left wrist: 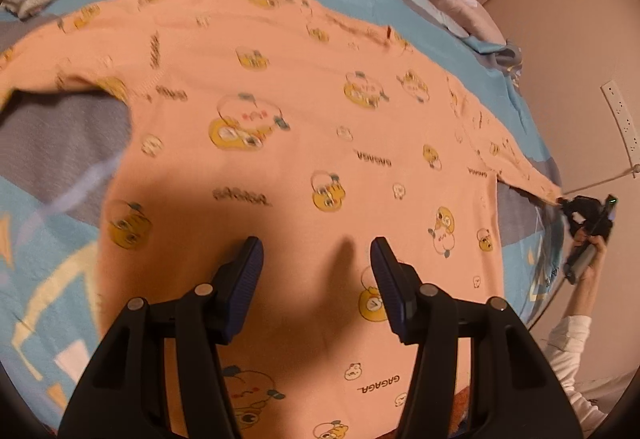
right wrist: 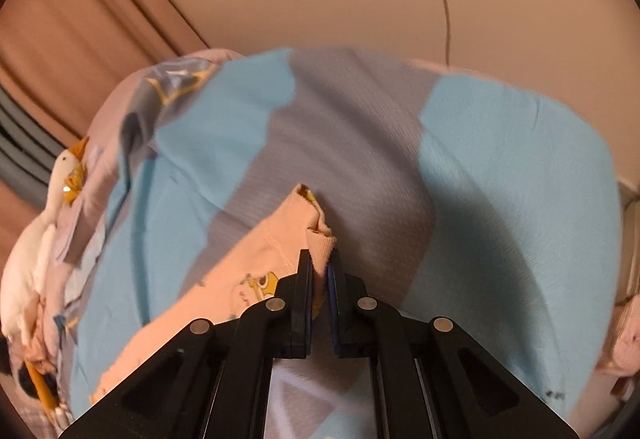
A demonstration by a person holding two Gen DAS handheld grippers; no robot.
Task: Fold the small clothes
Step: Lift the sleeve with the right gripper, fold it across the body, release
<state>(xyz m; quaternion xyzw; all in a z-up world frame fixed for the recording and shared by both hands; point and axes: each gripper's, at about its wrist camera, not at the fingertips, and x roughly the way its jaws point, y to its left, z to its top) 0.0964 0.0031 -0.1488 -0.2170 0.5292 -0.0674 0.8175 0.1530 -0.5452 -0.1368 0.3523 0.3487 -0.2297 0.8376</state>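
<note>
My right gripper [right wrist: 320, 271] pinches the cuff of the peach cartoon-print cotton top [left wrist: 304, 127], spread flat on the blue-grey bedspread [right wrist: 500, 159] up to its right edge. Left gripper [left wrist: 316, 259] hovers half-open above the hem, empty.

My left gripper [left wrist: 316, 259] points down with its jaws standing apart, and nothing is between the pads. My right gripper [right wrist: 320, 271] is closed tight on the cuff of the sleeve [right wrist: 320, 239], with my right hand [left wrist: 592, 247] around its handle.
</note>
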